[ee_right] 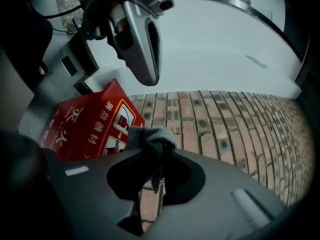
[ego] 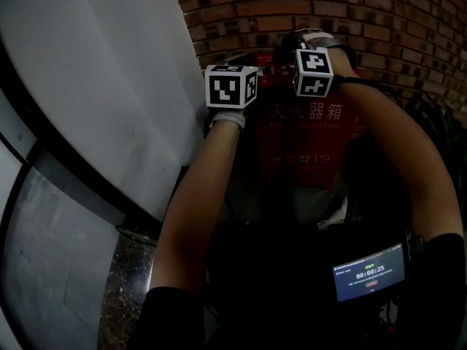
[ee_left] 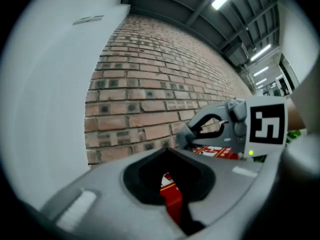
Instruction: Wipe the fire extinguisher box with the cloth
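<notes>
The red fire extinguisher box [ego: 306,133] with white characters stands against the brick wall, straight ahead of me. Both grippers are raised over its top edge. My right gripper [ego: 312,53] is shut on a grey cloth [ee_right: 155,136], which bunches out past the jaw tips just beside the box's top [ee_right: 85,126]. My left gripper [ego: 232,79] hovers at the box's left corner with its jaws closed on nothing; a strip of the red box [ee_left: 170,191] shows through its opening. In the left gripper view the right gripper [ee_left: 185,134] reaches over the box top.
A brick wall [ego: 379,20] rises behind the box. A white curved wall [ego: 95,86] with a dark band fills the left side. A small lit screen [ego: 368,272] sits by my right forearm. Green leaves [ego: 438,122] show at the right.
</notes>
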Available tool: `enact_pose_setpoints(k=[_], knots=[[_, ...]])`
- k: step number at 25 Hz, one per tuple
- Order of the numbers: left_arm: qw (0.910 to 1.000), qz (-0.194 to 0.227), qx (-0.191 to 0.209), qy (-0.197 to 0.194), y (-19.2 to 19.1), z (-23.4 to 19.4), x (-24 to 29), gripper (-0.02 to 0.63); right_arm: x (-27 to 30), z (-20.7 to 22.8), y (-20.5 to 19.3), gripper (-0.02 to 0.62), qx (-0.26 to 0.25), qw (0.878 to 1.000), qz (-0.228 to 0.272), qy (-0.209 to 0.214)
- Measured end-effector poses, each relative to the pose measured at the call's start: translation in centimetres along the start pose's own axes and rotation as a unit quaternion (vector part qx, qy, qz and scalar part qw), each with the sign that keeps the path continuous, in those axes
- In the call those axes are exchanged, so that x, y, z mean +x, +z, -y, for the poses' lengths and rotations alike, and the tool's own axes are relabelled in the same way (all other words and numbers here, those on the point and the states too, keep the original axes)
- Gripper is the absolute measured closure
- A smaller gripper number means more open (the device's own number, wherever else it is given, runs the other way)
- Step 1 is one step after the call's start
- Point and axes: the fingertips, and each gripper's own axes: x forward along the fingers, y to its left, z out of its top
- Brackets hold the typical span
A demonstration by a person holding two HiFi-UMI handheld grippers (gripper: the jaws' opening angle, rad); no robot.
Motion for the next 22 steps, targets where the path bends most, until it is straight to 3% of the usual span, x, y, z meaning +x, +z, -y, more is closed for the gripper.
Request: enact_pose_setpoints(k=[7,13,22], knots=[[0.9995,-0.029,0.008,-0.007,-2.5,-1.3,2.8,0.604,6.3,-0.8,-0.2,0.551,-0.002,1.000,-0.004,0.031],[0.9981,-0.055,-0.019,-0.019,-4.9,-1.9,3.7,0.604,10.4,-2.8,2.4,0.551,-0.048,0.997,0.020,0.053],[0.9971,-0.060,-0.036,-0.031,-6.9,-2.3,5.1,0.604,14.8,-3.8,3.5,0.551,-0.057,0.992,0.036,0.103]])
